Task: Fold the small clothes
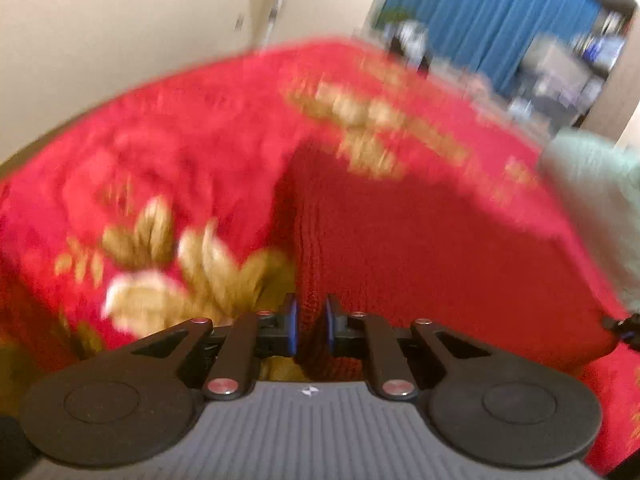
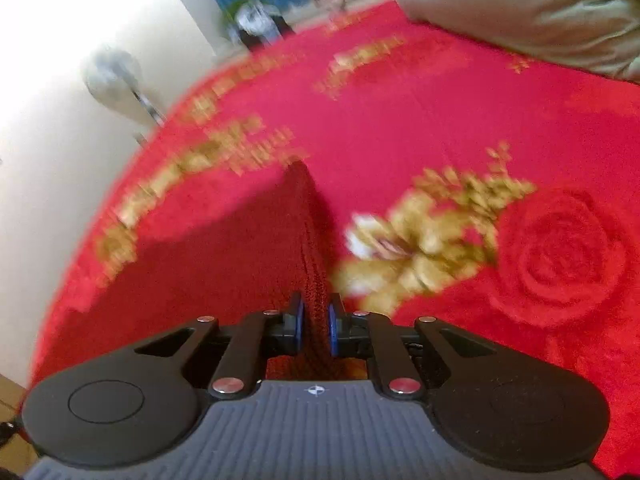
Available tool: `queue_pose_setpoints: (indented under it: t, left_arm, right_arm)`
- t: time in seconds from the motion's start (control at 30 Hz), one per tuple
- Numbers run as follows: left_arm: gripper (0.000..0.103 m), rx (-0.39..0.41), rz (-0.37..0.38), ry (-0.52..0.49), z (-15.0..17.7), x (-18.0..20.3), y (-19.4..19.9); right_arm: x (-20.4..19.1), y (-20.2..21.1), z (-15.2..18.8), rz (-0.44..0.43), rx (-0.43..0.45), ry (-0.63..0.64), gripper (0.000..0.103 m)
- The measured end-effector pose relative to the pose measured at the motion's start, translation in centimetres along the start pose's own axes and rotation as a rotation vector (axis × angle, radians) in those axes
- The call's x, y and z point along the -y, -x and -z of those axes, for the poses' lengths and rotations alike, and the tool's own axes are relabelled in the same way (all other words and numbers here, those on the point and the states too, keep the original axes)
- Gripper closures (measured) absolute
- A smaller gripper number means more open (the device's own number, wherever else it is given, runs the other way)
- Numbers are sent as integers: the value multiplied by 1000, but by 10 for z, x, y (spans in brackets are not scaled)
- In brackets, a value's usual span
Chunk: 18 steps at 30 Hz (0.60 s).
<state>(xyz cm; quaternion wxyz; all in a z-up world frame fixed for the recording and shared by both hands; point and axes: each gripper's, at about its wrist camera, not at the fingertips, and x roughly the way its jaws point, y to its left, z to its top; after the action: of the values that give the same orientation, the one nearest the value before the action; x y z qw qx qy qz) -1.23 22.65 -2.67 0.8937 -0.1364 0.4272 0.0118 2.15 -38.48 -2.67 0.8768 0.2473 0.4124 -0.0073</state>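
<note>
Left tool (image 1: pixel 311 322) clamped on a bunched edge of red knit cloth (image 1: pixel 420 240), blue pads pressed into the fabric from both sides. Right tool (image 2: pixel 316 326) likewise clamped on the same red knit cloth (image 2: pixel 248 256), a ridge of it gripped between the blue pads. Cloth lifted at both held ends and stretched between them, rising to a peak ahead of each camera and draping down toward the red blanket (image 1: pixel 180 128) beneath. From the left wrist view, cloth spreads to the right of the tool; from the right wrist view, it spreads to the left. Tip of the other tool just visible at the far right edge of the left view, at the cloth's corner. Blanket patterned with gold flowers (image 2: pixel 424 236) and a raised rose (image 2: pixel 560 256), covering the bed. Pale grey-green bedding (image 2: pixel 520 12) heaped at the far right side of the bed, touching the blanket. Blue curtain (image 1: pixel 500 12) in the background beyond the bed; cream wall (image 1: pixel 120 20) to the left. Heavy motion blur in both views; finer detail of the cloth's shape not readable.
</note>
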Motion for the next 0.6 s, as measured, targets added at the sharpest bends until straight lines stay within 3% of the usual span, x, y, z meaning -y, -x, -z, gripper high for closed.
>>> queue_pose_setpoints:
  t: [0.07,0.13,0.23,0.3,0.37,0.47,0.53,0.57,0.6]
  left_arm:
    - [84,-83,2,66,3,-8,-16]
    - [76,-41,-25,70,1,-7,-10]
    - [71,142,-111,-97,0,19,16]
    - [71,236,-113,-187,1,39,27]
    - [71,273,-82,-255,3,56,29]
    - [71,203,-67,-280,9,67,14]
    - [71,58,-53,-226,11,62,-10]
    - [71,-34,-39,-186,14,57,-24]
    - [71,-77,-37,-157,15,51,-32]
  right_arm:
    - [9,-19,5,52,-99,-18,91]
    - [5,-22,5,74,-111,17,88]
    - [-16,1,3,110,18,159,87]
    - [-27,19,5,120,119,225,82]
    - [-32,27,6,68,171,249,80]
    - [-34,22,10,-20,158,246,78]
    - [-32,8,12,-52,107,215,77]
    - [-31,-2,14,-42,69,214,74]
    - [-31,-13,17,-13,15,226,73]
